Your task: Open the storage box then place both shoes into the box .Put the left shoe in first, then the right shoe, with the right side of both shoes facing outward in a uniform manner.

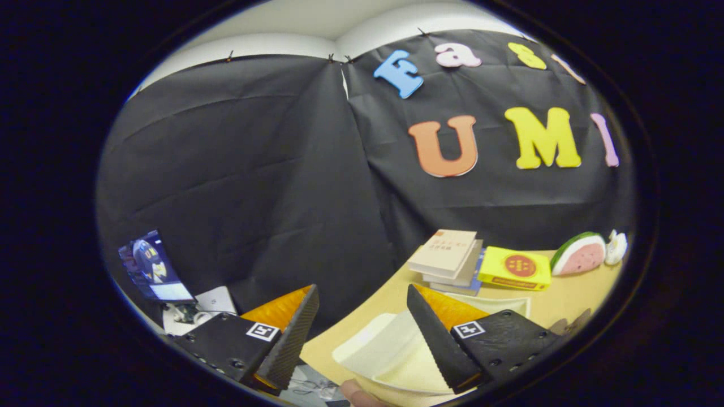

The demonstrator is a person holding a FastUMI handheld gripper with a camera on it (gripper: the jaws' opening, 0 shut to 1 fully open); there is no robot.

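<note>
My gripper (362, 289) is open and held up above the near edge of a wooden table (565, 299), with nothing between its fingers. A white storage box (384, 350) sits on the table just below and ahead of the right finger (435, 339), which covers part of it. Only the box's pale top and rim can be seen, and I cannot tell whether it is open. The left finger (294, 333) hangs past the table's edge, over the black cloth wall.
A stack of books (447, 257), a yellow box (515, 268), a watermelon-slice toy (580, 254) and a small white figure (616, 246) stand along the table's back. A lit screen (150, 265) is off to the left. A person's fingertip (353, 393) shows below the fingers.
</note>
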